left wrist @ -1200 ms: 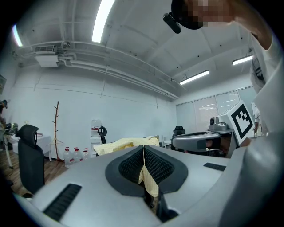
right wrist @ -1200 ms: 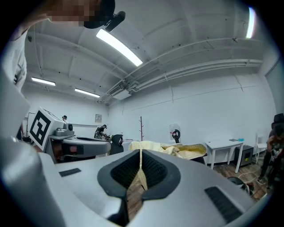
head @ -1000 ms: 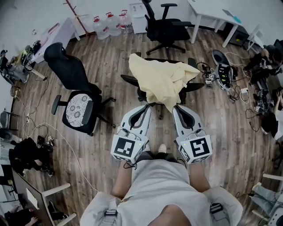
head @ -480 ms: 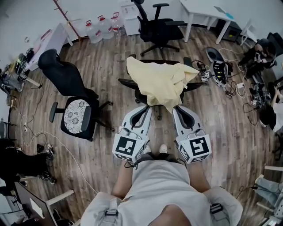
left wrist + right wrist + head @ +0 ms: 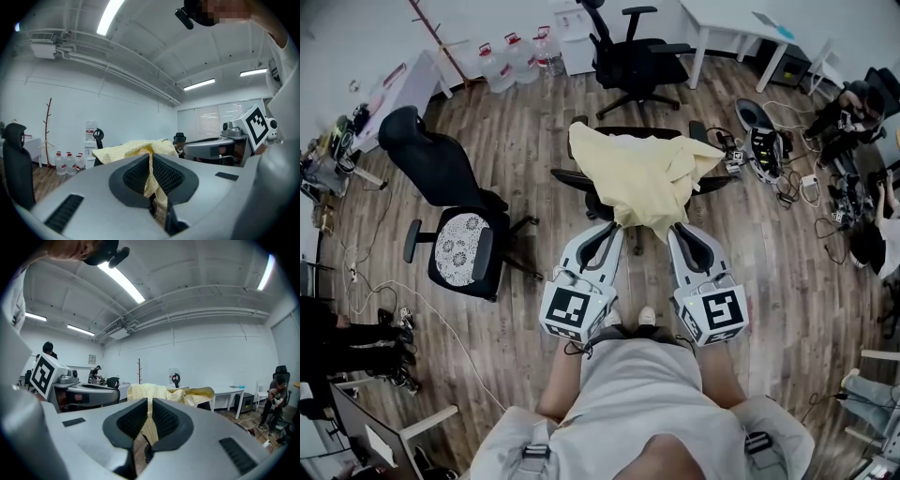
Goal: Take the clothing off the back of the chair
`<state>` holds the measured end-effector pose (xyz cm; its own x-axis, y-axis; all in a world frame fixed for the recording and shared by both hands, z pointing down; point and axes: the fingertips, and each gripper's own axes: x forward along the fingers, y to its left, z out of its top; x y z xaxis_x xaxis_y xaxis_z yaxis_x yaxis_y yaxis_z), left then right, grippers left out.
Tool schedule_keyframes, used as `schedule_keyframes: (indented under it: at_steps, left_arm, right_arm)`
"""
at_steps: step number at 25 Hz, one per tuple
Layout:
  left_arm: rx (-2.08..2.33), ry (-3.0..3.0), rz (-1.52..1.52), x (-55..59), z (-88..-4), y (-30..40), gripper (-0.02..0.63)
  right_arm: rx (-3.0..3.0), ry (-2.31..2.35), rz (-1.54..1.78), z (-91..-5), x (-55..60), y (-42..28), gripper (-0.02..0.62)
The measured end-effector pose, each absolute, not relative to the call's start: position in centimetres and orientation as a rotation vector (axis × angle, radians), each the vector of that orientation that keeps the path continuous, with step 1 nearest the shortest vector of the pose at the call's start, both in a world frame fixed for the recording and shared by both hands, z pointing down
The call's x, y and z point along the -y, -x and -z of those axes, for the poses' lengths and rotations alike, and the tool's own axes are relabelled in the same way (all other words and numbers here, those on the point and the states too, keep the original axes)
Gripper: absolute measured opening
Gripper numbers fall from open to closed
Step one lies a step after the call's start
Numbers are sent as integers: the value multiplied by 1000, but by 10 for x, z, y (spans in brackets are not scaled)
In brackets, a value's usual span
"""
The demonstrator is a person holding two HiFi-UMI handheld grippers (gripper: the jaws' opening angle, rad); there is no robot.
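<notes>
Left gripper (image 5: 614, 226) and right gripper (image 5: 675, 228) fingers are clenching the pale yellow checked cloth garment (image 5: 639, 176) hem, centre frame, so pulling is risking slipping or snagging on the black office chair (image 5: 570, 175).

The garment (image 5: 639, 178) is pale yellow with fine checks; the office chair (image 5: 570, 175) is black; the floor (image 5: 787, 272) shows brown planks.

I can read no words, brands or numbers anywhere. The left cube (image 5: 574, 314) on the left gripper (image 5: 612, 230) and the right cube (image 5: 717, 315) on the right gripper (image 5: 676, 230) carry only black-and-white square patterns, no letters. Labels on the water bottles (image 5: 517, 58) and a small wall plaque (image 5: 92, 359) are too small for me to read.
</notes>
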<state>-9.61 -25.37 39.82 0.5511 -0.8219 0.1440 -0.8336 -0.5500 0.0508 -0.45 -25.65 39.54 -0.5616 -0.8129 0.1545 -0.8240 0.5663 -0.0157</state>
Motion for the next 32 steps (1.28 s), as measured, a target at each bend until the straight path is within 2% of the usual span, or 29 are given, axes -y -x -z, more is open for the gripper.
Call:
schedule_keyframes:
  at_steps: [11,17,24,32]
  left_arm:
    - [1431,-2652,-197,262,-405,95,22]
    - [1427,-2655,-205,264,-405,96,61]
    - [1431,-2645,-212,266,-410,95,83]
    - [1433,-2637,-221,268,-411,93,107]
  right_arm:
    - [2650,-1393,-141,-400,263,3,25]
    - [2643,-1396,-138,-400,264,2,31]
    - [2633,-1397,-143,-407,266,-1,97]
    - [2620,-1408,-155,-409,268,-7,124]
